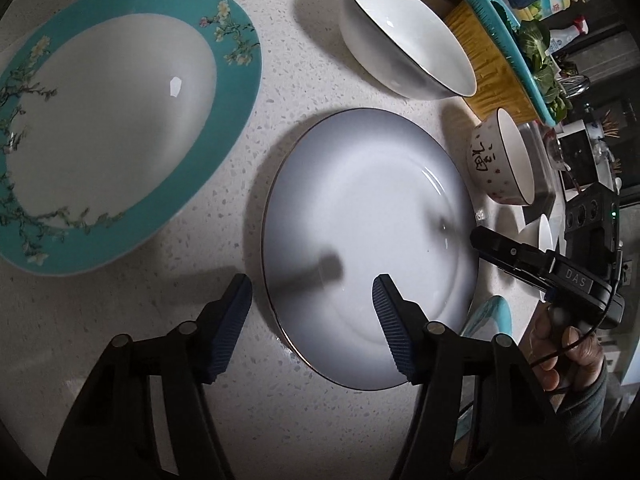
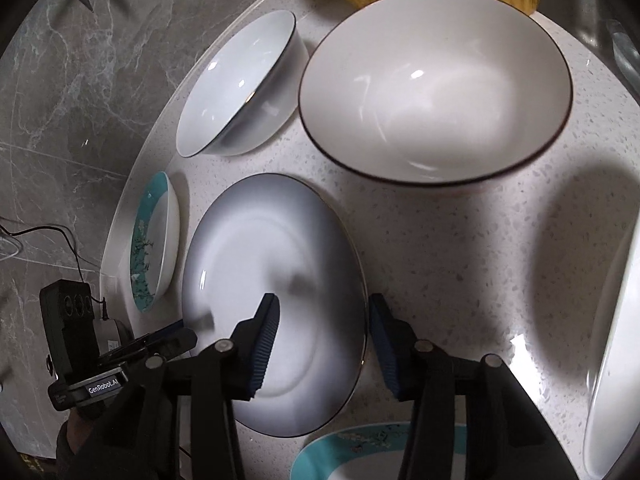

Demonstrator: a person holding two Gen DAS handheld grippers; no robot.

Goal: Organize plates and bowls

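Two grippers straddle opposite rims of round white gold-edged plate [image 1: 368, 248], left gripper [image 1: 312, 292] and right gripper [image 2: 324, 312] jaws apart, not pinching

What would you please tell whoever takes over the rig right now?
Left claw: open, straddling the near rim of the grey plate; nothing gripped.
Right claw: open, straddling the same plate's opposite rim.
On the counter, all apart: teal plate, white bowl, lettered bowl; a second teal plate lies by the right claw.
Done: nothing stacked.
Left: grip the grey plate, then group plates and bowls.
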